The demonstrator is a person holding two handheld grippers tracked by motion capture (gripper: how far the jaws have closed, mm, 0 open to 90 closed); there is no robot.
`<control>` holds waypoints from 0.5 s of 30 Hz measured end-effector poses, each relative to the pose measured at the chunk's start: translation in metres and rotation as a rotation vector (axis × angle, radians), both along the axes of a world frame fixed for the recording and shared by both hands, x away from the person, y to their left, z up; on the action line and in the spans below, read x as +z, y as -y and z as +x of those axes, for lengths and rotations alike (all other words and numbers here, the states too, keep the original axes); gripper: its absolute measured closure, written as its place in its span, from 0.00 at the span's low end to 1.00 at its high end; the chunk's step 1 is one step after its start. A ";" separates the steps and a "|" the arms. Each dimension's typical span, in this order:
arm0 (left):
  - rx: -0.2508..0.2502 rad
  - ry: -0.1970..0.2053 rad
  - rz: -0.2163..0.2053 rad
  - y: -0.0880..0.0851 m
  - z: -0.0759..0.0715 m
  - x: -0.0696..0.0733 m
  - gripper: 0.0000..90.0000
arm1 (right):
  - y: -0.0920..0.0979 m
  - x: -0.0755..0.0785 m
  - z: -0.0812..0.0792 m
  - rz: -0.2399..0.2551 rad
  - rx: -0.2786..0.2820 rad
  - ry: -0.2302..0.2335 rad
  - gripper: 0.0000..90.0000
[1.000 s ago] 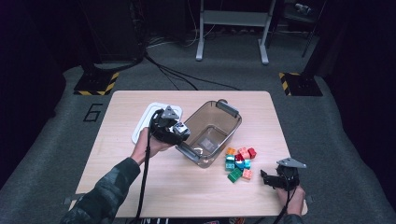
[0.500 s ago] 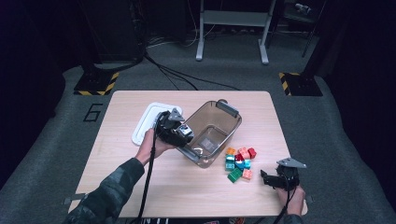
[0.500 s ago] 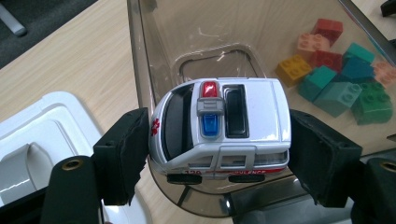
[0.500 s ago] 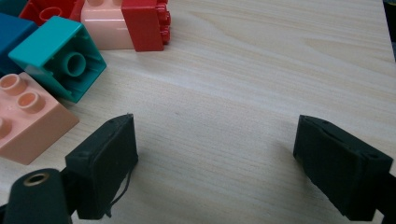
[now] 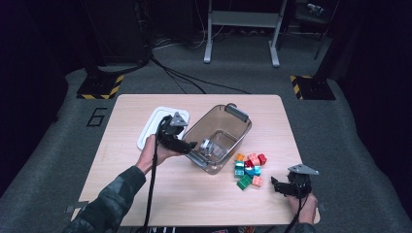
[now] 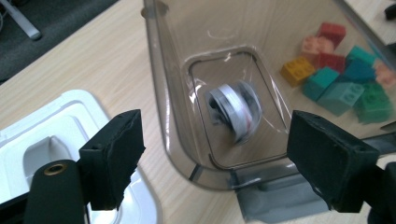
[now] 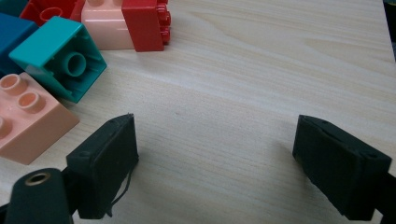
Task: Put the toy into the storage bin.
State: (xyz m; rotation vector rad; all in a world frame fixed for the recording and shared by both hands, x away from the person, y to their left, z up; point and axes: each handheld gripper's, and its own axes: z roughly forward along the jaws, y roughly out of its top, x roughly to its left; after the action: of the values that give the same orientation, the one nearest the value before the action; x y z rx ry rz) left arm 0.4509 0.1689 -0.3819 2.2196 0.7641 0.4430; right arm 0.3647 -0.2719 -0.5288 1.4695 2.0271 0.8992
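A tinted clear plastic bin (image 5: pixel 241 130) stands mid-table. Inside it lies a grey-white roll (image 5: pixel 208 146), blurred in the left gripper view (image 6: pixel 236 112). My left gripper (image 5: pixel 190 147) hovers over the bin's near end (image 6: pixel 159 93). Its jaws (image 6: pixel 217 158) have just been opening and stand wide apart, with no pad touching the roll. A pile of coloured bricks (image 5: pixel 248 168) sits right of the bin. My right gripper (image 5: pixel 278 185) rests low near the table's front right, open (image 7: pixel 215 158) over bare wood, with a teal brick (image 7: pixel 58 56) and a pink brick (image 7: pixel 23 116) just ahead to its left.
A white lid (image 5: pixel 153 121) lies flat left of the bin, under the left hand (image 6: pixel 56 126). The bin's grey handle (image 5: pixel 236 112) sticks out at its far end. Dark floor, cables and stands surround the table.
The left gripper has moved right, over the bin's near end. The roll it carried has left its jaws and is now inside the bin. The right gripper has stayed put.
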 end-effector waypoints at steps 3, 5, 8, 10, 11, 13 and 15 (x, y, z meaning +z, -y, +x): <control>0.024 0.008 -0.032 -0.016 -0.007 0.001 0.17 | 0.000 0.000 0.000 -0.001 0.002 0.001 0.14; 0.042 0.005 -0.045 -0.028 -0.013 -0.001 0.16 | 0.000 0.000 0.000 -0.001 0.003 0.001 0.14; 0.070 -0.002 -0.046 -0.048 -0.020 -0.008 0.14 | 0.000 0.000 0.000 0.000 0.002 0.000 0.14; 0.108 -0.004 -0.047 -0.063 -0.025 -0.015 0.14 | 0.000 0.000 0.000 0.000 0.001 0.000 0.14; 0.117 -0.012 -0.053 -0.070 -0.027 -0.018 0.14 | 0.000 0.000 0.000 0.000 0.002 0.000 0.14; 0.140 -0.013 -0.054 -0.081 -0.029 -0.024 0.13 | 0.000 0.000 0.000 -0.001 0.003 0.001 0.14; 0.163 -0.027 -0.060 -0.094 -0.032 -0.031 0.13 | 0.000 0.000 0.000 -0.001 0.003 0.001 0.14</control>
State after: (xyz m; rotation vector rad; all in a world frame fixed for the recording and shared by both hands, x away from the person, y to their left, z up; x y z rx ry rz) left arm 0.4188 0.2626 -0.4133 2.1205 0.9646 0.4643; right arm 0.3650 -0.2721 -0.5288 1.4663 2.0293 0.8998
